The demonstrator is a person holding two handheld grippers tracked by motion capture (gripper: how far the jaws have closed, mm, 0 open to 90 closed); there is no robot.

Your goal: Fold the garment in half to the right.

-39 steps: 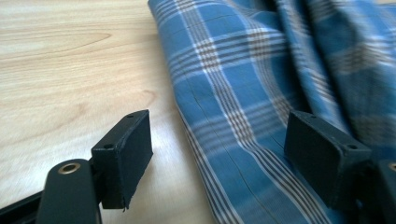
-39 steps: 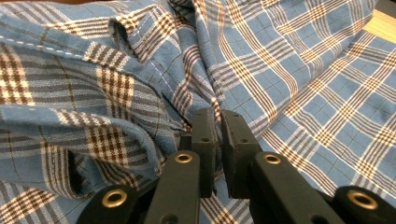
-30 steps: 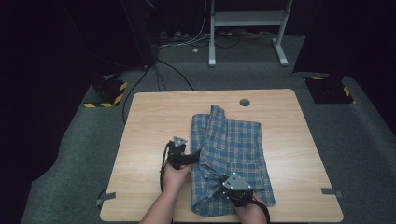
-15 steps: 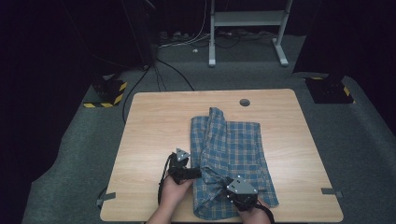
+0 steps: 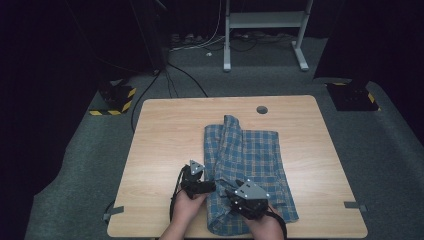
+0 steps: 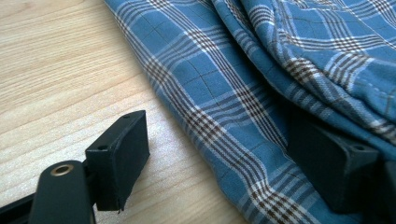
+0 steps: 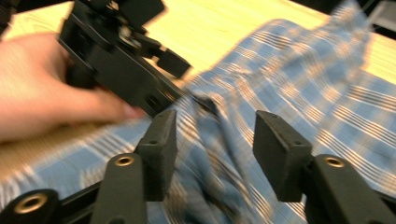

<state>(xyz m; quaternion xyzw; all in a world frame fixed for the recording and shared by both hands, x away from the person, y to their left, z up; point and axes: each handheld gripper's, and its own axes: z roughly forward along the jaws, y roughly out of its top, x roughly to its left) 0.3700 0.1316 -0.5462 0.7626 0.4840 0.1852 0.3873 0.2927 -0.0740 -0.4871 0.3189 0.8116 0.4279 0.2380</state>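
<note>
Plaid cloth [image 5: 247, 170], blue with white and brown lines, lay folded on the near right half of the wooden table [image 5: 160, 140], its near edge bunched between two hand-held grippers. The left gripper [image 5: 209, 187] stood with jaws apart astride the cloth's left edge, one jaw on bare wood and the other under a fold. The right gripper [image 7: 212, 154] hovered above the rumpled fabric, its jaws having just opened and clamping nothing.

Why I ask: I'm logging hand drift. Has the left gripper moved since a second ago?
Yes. The left gripper has slid toward the near edge of the table, away from its round hole.
</note>
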